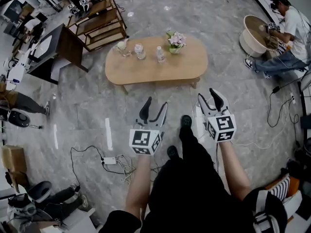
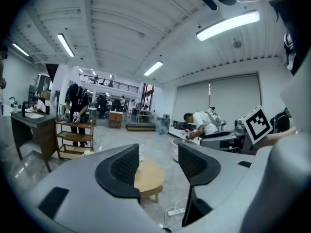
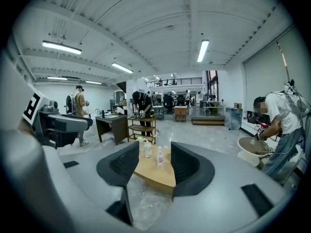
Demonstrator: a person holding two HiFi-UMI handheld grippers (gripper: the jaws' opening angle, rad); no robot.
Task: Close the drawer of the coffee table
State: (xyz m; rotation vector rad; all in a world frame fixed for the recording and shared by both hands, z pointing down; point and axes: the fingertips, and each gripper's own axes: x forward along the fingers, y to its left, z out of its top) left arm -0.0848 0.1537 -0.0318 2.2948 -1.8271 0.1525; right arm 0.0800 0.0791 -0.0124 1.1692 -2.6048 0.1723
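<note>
Now the left gripper [image 1: 154, 107] has its jaws spread wide, with nothing between them. The right gripper [image 1: 207, 97] has its jaws spread too and holds nothing. The coffee table [image 1: 146, 72] stands out past both sets of jaws, well apart from them. Its drawer cannot be made out. A pot of flowers [image 1: 176, 41] stands on the table top.

You hold 2 grippers, the left gripper [image 1: 156, 102] and the right gripper [image 1: 206, 93], with 1 marker cube [image 1: 145, 141] [image 1: 221, 126] on each. At 12 o'clock you have 1 oval surface [image 1: 146, 71] carrying 4 things: 1 flower pot [image 1: 176, 42], 2 bottles [image 1: 140, 51] [image 1: 160, 55], 1 pale item [image 1: 121, 46]. At 11 o'clock, 1 wooden shelf rack [image 1: 99, 24]; at 2 o'clock, 1 round tub [image 1: 253, 33]; at 8 o'clock, 1 power strip [image 1: 109, 160].
</note>
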